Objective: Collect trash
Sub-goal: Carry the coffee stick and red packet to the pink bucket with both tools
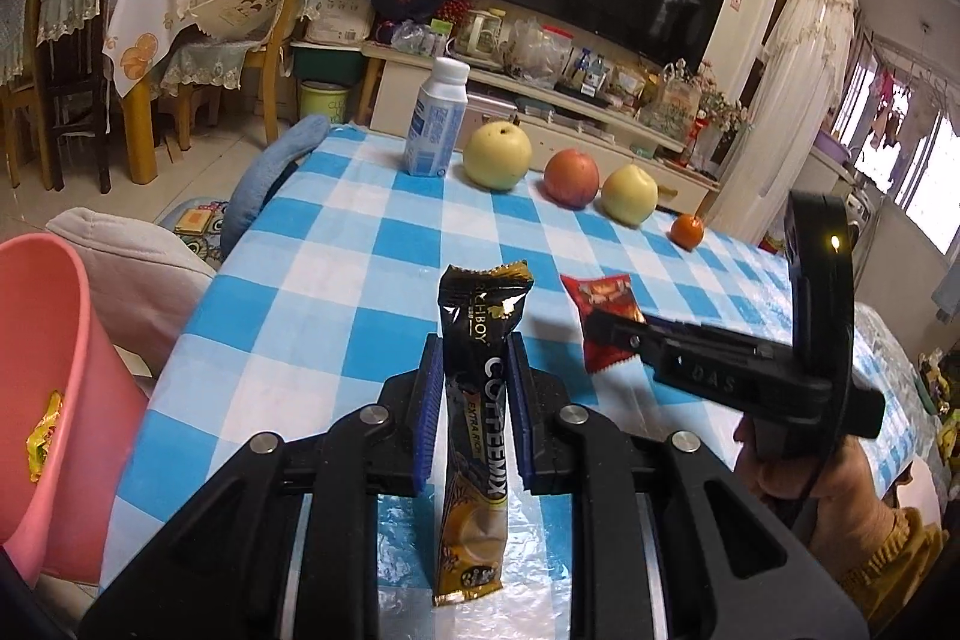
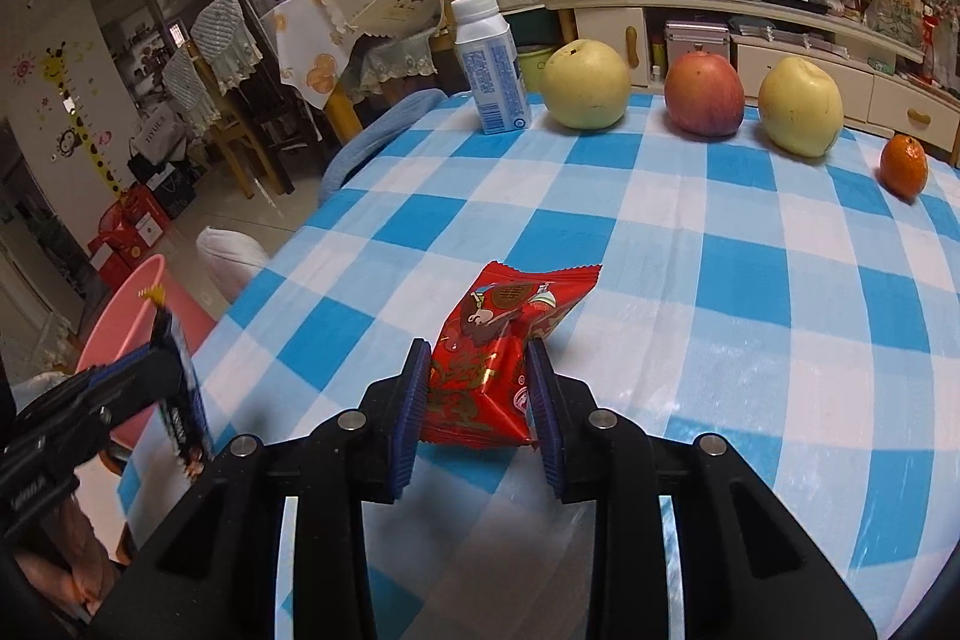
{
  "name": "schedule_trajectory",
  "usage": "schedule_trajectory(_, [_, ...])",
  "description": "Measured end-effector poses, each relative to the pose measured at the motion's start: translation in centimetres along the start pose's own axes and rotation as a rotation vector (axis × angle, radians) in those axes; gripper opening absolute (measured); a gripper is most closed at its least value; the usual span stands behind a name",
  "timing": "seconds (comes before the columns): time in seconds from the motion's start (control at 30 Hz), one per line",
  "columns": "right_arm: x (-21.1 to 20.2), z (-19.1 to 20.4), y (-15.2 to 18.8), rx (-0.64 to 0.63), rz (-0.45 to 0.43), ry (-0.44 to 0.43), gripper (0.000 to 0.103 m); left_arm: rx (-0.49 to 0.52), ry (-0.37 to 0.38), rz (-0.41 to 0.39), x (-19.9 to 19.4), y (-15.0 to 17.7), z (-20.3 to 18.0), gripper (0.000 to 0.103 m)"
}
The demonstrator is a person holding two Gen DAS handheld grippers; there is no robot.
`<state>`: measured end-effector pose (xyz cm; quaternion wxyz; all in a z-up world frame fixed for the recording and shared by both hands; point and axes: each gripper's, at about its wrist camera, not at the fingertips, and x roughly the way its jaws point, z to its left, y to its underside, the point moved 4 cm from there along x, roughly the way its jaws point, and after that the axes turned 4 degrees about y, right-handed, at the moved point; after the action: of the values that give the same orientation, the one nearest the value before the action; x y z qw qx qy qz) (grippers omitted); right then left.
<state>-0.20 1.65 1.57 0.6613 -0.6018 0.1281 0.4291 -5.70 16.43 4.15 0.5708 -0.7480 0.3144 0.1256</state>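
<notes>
My left gripper (image 1: 475, 370) is shut on a black and gold coffee-mix sachet (image 1: 477, 400) and holds it upright above the checked tablecloth (image 1: 312, 304). My right gripper (image 2: 480, 376) is shut on a red snack wrapper (image 2: 498, 358), held just above the cloth; the wrapper also shows in the left wrist view (image 1: 603, 316). A pink bin (image 1: 48, 388) stands off the table's left edge with a yellow wrapper (image 1: 43, 436) inside; the bin also shows in the right wrist view (image 2: 129, 328), behind the left gripper and its sachet (image 2: 180, 400).
A white bottle (image 1: 437, 127), two yellow pears (image 1: 498, 155), a red apple (image 1: 571, 178) and a small orange (image 1: 687, 230) line the far edge of the table. A blue chair back (image 1: 270, 172) and a grey cushion (image 1: 138, 268) lie left of the table.
</notes>
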Motion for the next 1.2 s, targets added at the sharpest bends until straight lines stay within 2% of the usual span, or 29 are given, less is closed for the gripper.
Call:
schedule_trajectory(0.4, [-3.9, 4.5, 1.4, -0.002, -0.052, -0.057, 0.034, -0.058, 0.067, -0.106, -2.9, -1.5, 1.3, 0.022])
schedule_trajectory(0.73, [-6.1, 7.3, 2.0, -0.049, -0.093, -0.039, 0.033, -0.068, 0.124, -0.199, -5.4, -2.3, 1.5, 0.022])
schedule_trajectory(0.97, [-7.2, 8.9, 1.7, -0.063, -0.112, -0.055, 0.033, -0.073, 0.124, -0.245, -7.0, -2.7, 2.0, 0.022])
schedule_trajectory(1.2, [-7.8, 13.1, 0.8, -0.108, -0.131, -0.120, 0.033, -0.103, 0.101, -0.313, -9.6, -3.0, 3.9, 0.022])
